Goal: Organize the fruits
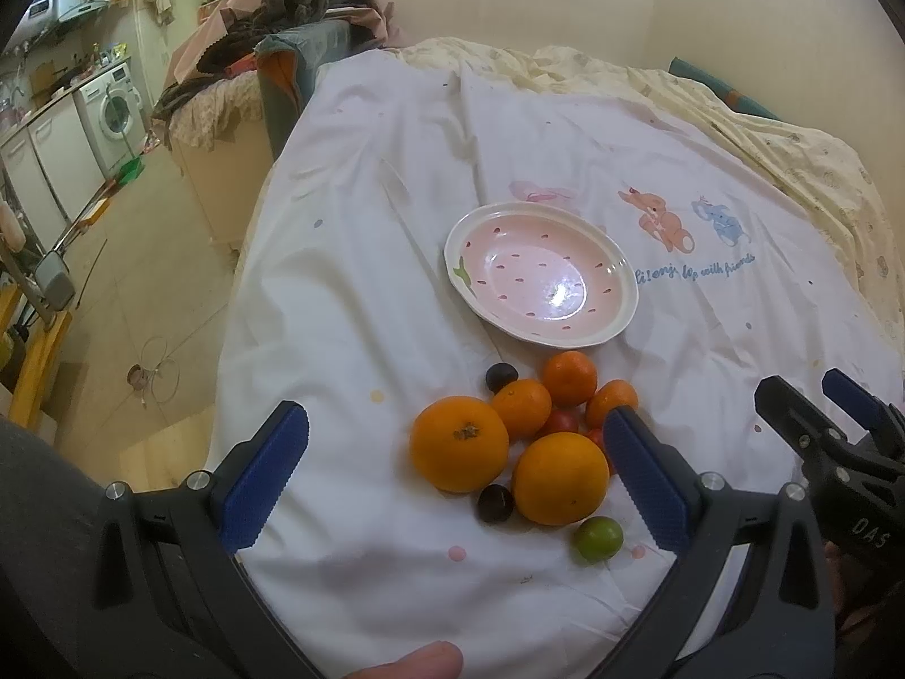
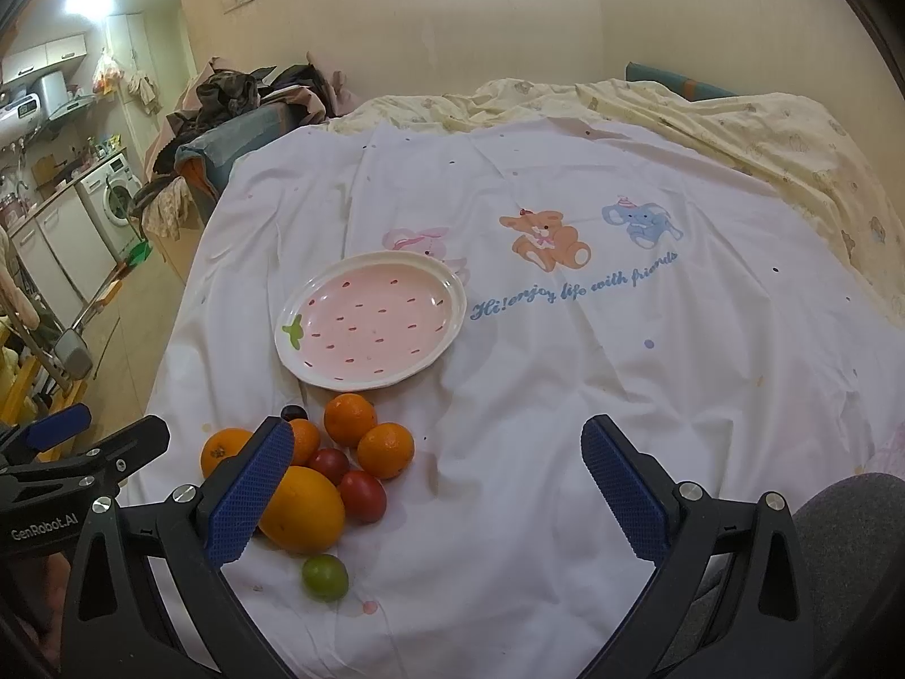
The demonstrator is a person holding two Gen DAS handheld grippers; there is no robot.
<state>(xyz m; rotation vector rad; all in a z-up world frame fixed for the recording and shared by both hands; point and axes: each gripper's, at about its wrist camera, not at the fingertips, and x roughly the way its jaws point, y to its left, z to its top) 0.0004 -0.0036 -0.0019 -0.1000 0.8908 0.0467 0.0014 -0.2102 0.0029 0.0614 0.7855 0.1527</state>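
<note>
Nothing is picked yet. The left gripper hangs with fingers spread wide over the fruits heaped on the bed; the plate sits bare just beyond; the right gripper gapes too, holding nothing. Next, I judge — close on one orange.

Both wrist views low over the bed, facing forward; shared strawberry plate and fruit pile.

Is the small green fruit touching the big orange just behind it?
Apart. In the right wrist view a strip of white sheet shows between the green fruit and the big orange; the left wrist view shows a narrower gap.
</note>
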